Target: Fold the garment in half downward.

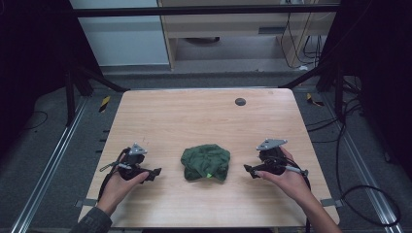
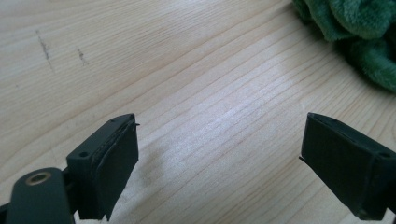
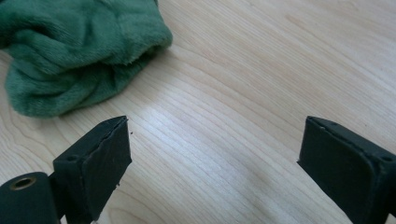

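Green cloth (image 1: pixel 205 163), crumpled into a soft heap, lies on the near half of a wooden table (image 1: pixel 194 116), midway between two hand-held grippers and touched by neither. Left gripper (image 1: pixel 154 173), held low over the table in the person's left hand (image 1: pixel 119 187), points toward the cloth with its jaws spread wide and nothing between them; in the left gripper view (image 2: pixel 219 142) only bare wood grain lies between the two black jaws, and the cloth's fuzzy edge (image 2: pixel 359 32) sits off at the upper right corner, well clear of the tips. Right gripper (image 1: pixel 248 170), gripped in the person's right hand (image 1: pixel 286 179), faces the cloth from the opposite side, likewise gaping and empty; the right gripper view (image 3: pixel 212 140) shows pale wood between its jaws and the rumpled cloth (image 3: pixel 79 51) at the upper left, near the tips but apart from them. Each gripper carries a grey three-cornered plate on top and trails a dark cable toward the near edge. A small dark round mark (image 1: pixel 240 101) sits on the far part of the tabletop, well away from the cloth. Beyond the table, grey floor (image 1: pixel 48 160) and black frame bars surround the work area.
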`<state>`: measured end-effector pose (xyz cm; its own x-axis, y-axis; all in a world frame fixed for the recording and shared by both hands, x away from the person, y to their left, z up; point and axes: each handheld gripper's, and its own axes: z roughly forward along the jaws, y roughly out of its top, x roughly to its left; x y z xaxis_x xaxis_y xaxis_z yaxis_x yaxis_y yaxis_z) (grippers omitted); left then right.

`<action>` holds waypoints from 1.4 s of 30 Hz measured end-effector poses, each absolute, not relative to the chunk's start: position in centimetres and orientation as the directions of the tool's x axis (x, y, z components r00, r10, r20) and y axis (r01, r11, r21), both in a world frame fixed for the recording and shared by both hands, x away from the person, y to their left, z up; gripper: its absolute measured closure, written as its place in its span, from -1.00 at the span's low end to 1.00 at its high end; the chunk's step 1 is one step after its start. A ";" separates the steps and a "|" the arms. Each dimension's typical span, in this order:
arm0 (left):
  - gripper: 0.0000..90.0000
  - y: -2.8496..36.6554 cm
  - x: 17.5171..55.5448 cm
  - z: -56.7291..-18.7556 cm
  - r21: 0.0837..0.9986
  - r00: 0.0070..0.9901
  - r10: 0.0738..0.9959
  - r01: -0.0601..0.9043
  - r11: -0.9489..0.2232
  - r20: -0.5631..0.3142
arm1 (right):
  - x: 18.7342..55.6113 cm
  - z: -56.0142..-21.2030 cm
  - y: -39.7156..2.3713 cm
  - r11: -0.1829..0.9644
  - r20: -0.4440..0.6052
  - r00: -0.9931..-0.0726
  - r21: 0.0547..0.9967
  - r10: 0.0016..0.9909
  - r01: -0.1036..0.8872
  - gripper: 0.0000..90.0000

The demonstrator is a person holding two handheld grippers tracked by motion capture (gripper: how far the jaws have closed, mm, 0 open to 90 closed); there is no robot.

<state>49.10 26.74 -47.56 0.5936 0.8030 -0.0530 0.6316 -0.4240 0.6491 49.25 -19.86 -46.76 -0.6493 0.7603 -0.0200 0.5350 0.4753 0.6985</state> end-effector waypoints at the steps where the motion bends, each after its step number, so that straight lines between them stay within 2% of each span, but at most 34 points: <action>1: -0.77 27.0 49.1 -47.6 0.648 0.594 0.803 0.630 -0.427 -0.048 | 49.3 -46.8 -20.0 0.475 -0.019 -0.648 0.697 0.762 0.538 -0.80; 9: -0.82 28.5 49.5 -48.0 0.636 0.600 0.799 0.631 -0.444 -0.037 | 50.8 -47.2 -21.9 0.435 0.026 -0.622 0.692 0.783 0.576 -0.84; 21: -0.83 30.7 50.4 -48.7 0.610 0.578 0.816 0.641 -0.466 0.015 | 52.6 -48.5 -24.0 0.399 0.025 -0.556 0.671 0.831 0.625 -0.82; 42: -0.86 31.1 53.1 -49.8 0.644 0.526 0.850 0.640 -0.419 0.029 | 55.2 -50.2 -25.9 0.313 0.017 -0.443 0.683 0.896 0.660 -0.79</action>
<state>53.13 31.11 -49.78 0.5264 0.8497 0.0295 0.6400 -0.4188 0.6442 55.17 -25.91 -50.24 -0.4431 0.8963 0.0174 0.6601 0.3131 0.6828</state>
